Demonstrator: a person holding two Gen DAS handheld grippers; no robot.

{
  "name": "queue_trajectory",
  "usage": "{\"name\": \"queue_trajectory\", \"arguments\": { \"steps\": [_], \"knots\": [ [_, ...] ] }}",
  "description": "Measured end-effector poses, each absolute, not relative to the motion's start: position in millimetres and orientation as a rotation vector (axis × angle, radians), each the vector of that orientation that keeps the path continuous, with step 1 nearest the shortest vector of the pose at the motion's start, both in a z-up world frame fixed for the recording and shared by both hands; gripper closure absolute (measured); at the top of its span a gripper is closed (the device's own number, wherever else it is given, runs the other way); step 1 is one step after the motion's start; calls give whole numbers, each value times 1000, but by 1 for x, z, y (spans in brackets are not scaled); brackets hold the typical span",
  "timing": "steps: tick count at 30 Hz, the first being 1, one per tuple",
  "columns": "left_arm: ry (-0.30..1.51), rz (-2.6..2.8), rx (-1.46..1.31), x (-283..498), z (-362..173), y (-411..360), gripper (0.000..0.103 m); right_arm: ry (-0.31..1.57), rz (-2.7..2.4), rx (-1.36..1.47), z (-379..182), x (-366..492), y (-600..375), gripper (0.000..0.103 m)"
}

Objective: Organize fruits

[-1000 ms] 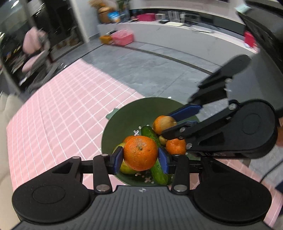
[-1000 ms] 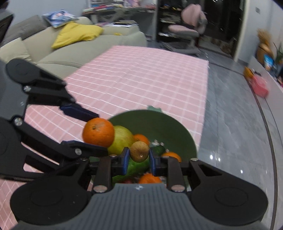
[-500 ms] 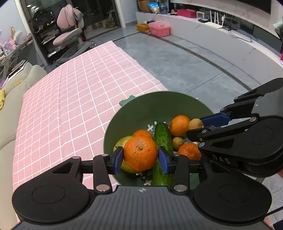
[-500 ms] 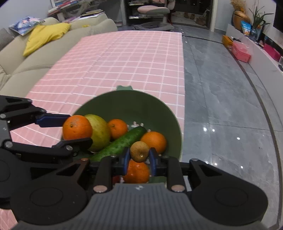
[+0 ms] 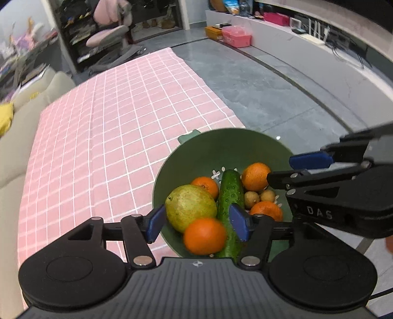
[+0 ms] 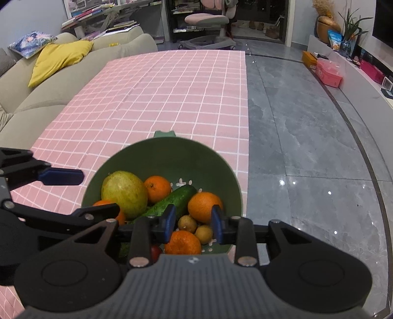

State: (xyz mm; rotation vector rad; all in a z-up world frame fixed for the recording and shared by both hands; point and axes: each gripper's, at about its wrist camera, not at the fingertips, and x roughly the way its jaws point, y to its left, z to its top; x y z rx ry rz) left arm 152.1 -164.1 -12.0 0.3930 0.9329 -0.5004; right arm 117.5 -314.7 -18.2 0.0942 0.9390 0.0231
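Observation:
A green colander bowl [image 5: 221, 144] [image 6: 169, 152] sits at the edge of the pink checked tablecloth. It holds a green pear-like fruit [image 5: 190, 211] [image 6: 124, 191], a cucumber [image 5: 228, 193] [image 6: 172, 200], several oranges and two small brown fruits [image 5: 251, 199] [image 6: 187, 223]. My left gripper [image 5: 196, 223] is open above the bowl's near rim; a blurred orange [image 5: 204, 236] sits just below its jaws, free of them. My right gripper [image 6: 193, 223] is open over the bowl, with the small brown fruits lying below it.
The pink checked cloth [image 5: 103, 137] covers the table beyond the bowl. A beige sofa [image 6: 56, 81] with a yellow cushion lies to the left. Grey tiled floor [image 6: 307, 147] lies to the right, and a pink office chair [image 6: 208, 19] stands at the back.
Both grippers opened. The left one let go of its orange, which dropped toward the bowl. The right one let go of the small brown fruit, now lying among the other fruit.

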Motion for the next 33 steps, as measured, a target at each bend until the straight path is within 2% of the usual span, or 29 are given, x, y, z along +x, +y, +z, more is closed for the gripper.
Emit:
{"name": "queue_trajectory", "arguments": {
  "steps": [13,17,21,28,33],
  "knots": [
    [929,-426,139,130,55,-125,26,849,33,133,31,83,-316,73],
    [916,-391,113,112,58,-121,21,823,32,151,46,60,-311,55],
    [927,-327,59,92,60,-116,15,814,23,166,55,36,-305,53],
    [883,-252,93,57,68,-121,15,798,-8,189,57,-1,-303,50],
    [918,-228,96,43,59,-124,14,803,-35,222,53,-26,-303,50]
  ]
}}
